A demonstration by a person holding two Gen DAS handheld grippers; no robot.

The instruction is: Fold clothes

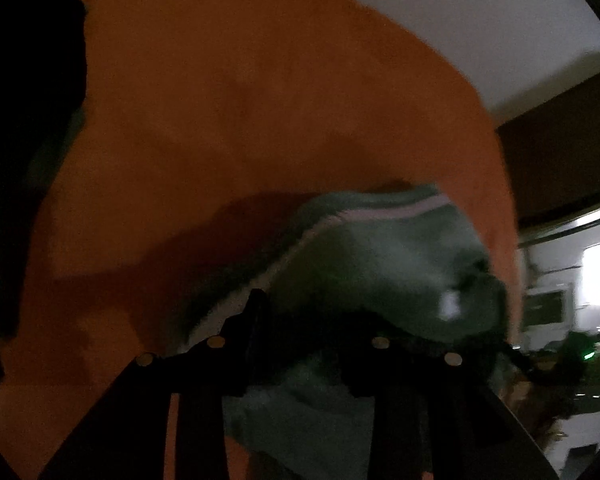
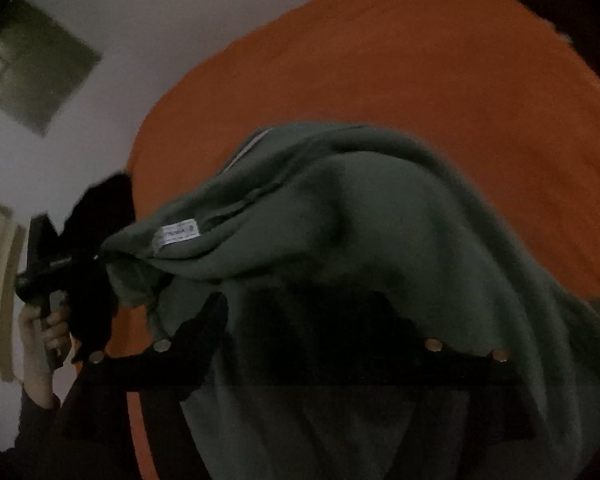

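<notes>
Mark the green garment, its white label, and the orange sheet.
green garment (image 2: 380, 208), right wrist view, on its draped top.
white label (image 2: 178, 234), right wrist view, label's middle.
orange sheet (image 1: 220, 100), left wrist view, bare middle.

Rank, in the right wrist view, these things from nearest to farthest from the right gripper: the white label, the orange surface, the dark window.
1. White label on the green garment, just up-left of the right gripper.
2. Orange surface, behind the garment.
3. Dark window, far upper left, on the wall.
</notes>
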